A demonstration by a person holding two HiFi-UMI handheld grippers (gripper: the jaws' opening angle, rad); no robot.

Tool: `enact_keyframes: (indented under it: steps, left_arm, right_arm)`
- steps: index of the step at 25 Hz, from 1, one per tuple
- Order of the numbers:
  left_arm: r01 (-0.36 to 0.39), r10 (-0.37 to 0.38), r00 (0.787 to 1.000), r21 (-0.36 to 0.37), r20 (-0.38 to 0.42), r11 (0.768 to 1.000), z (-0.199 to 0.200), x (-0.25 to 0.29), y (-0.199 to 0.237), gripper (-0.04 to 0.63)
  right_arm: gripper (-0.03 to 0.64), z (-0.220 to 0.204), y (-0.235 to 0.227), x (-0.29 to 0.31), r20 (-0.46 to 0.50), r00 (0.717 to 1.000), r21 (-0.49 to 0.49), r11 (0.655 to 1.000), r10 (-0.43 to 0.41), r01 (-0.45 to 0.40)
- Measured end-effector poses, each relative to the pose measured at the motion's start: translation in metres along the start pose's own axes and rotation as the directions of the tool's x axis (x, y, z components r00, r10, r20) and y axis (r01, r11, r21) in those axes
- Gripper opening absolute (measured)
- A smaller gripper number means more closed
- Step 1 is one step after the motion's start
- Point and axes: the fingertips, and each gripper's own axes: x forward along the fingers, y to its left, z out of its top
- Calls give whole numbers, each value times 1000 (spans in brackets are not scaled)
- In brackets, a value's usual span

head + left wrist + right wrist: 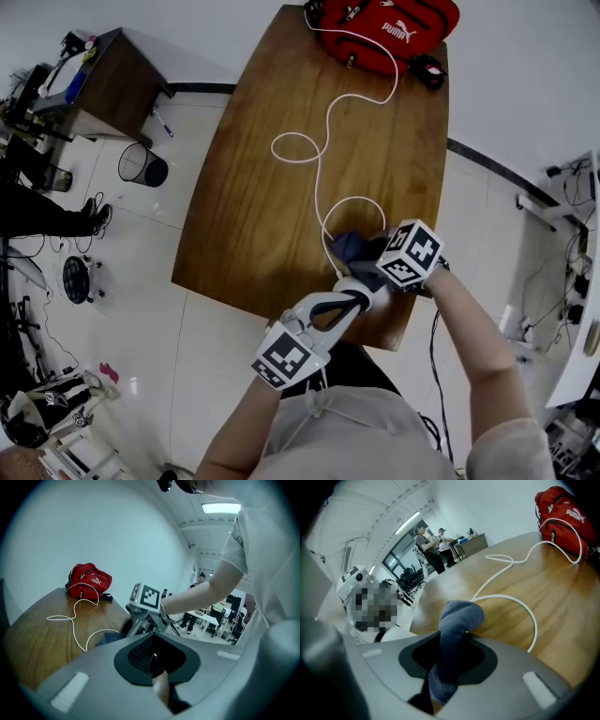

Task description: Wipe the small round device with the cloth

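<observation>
Right gripper could lose the cloth mid-rub, or we could snag the white cable and tug the small round device off the table. We judge the device lies hidden beneath both grippers at the near edge. Right jaws clamp the cloth; the left gripper is fully closed.

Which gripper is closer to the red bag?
Right. The right gripper, pinching the cloth, sits farther up the table toward the red bag. The left gripper is just behind it, by the table's near edge.
</observation>
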Motion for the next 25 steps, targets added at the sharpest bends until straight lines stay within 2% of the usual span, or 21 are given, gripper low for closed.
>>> enact_keyframes:
  steps: [2, 4, 7, 9, 13, 16, 25]
  left_arm:
    - [9, -10, 1000, -15, -6, 1000, -2, -2, -4, 6]
    - [12, -13, 1000, -12, -26, 1000, -7, -1, -8, 6]
    - [19, -20, 999, -14, -44, 1000, -14, 2, -14, 6]
    - [27, -27, 998, -9, -56, 1000, -18, 4, -16, 6]
    - [36, -36, 997, -1, -68, 999, -24, 5, -17, 6]
    - [41, -42, 997, -11, -59, 999, -22, 5, -17, 6]
    - [67, -68, 997, -33, -32, 997, -20, 4, -15, 6]
  right_arm:
    - [104, 25, 20, -14, 10, 998, -70, 995, 68, -67]
    - [104, 47, 45, -25, -29, 991, -163, 977, 134, -137]
    - [104, 74, 74, -34, -97, 983, -280, 943, 158, -180]
    - [104, 83, 90, -38, -144, 973, -316, 923, 180, -218]
    - [104, 64, 101, -29, -308, 928, -336, 888, 211, -314]
    - [104, 43, 93, -11, -407, 890, -324, 879, 205, -350]
    - [104, 27, 72, 37, -536, 823, -330, 851, 188, -409]
